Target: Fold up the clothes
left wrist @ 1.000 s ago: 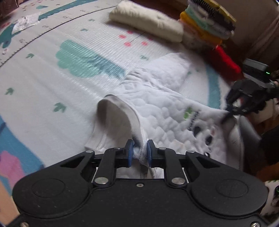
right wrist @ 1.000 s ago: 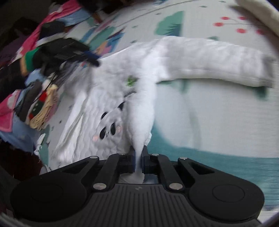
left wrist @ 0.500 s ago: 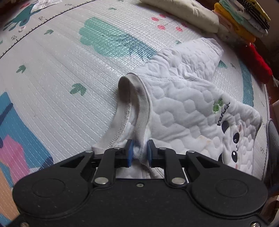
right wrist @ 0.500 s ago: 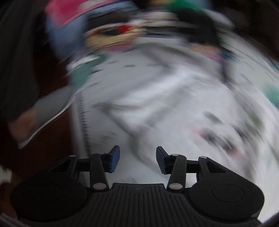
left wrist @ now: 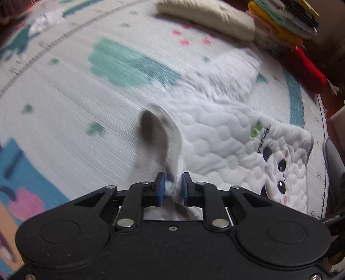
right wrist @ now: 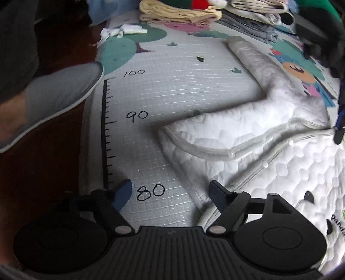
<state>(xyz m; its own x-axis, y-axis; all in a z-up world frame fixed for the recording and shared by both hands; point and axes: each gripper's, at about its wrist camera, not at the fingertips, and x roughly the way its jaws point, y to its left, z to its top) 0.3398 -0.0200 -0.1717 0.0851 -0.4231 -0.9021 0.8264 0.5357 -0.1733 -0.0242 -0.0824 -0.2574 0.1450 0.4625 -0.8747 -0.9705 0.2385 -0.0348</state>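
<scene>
Gripping: left gripper (left wrist: 173, 185) — we see its blue pads clamped on the neckline edge of the white quilted panda jacket (left wrist: 226, 137), pinched fabric bunched between the jaws.
Collar: we see the ribbed neck band (left wrist: 170, 137) lifted off the mat in an arch just ahead of the left fingertips; this part is motion-blurred.
Jacket position: we see it spread on the play mat (left wrist: 64, 103), one sleeve (left wrist: 228, 71) stretched away toward the far edge, the panda face print (left wrist: 280, 172) at the right of the left wrist view.
Right gripper: right gripper (right wrist: 171, 193) — jaws opening, wide apart, nothing between them but bare mat; we see the right pad (right wrist: 217, 193) just at the jacket's hem edge, contact we cannot tell.
Jacket from right view: we see the front placket with snap buttons (right wrist: 265, 163) running diagonally, one front flap lying open, a sleeve angled up toward the far clothes.
Mat markings: we read a height ruler (right wrist: 105, 133) printed along the mat edge, with 80, 90, 100 beside it.
Person: we see a grey slip-on shoe (right wrist: 58, 94) resting on the mat's left edge in the right wrist view.
Surroundings: folded cream garment (left wrist: 204, 19) and a stack of folded clothes (left wrist: 282, 21) at the far side of the mat; a loose pile of unfolded clothes (right wrist: 183, 13) along the top of the right wrist view.
</scene>
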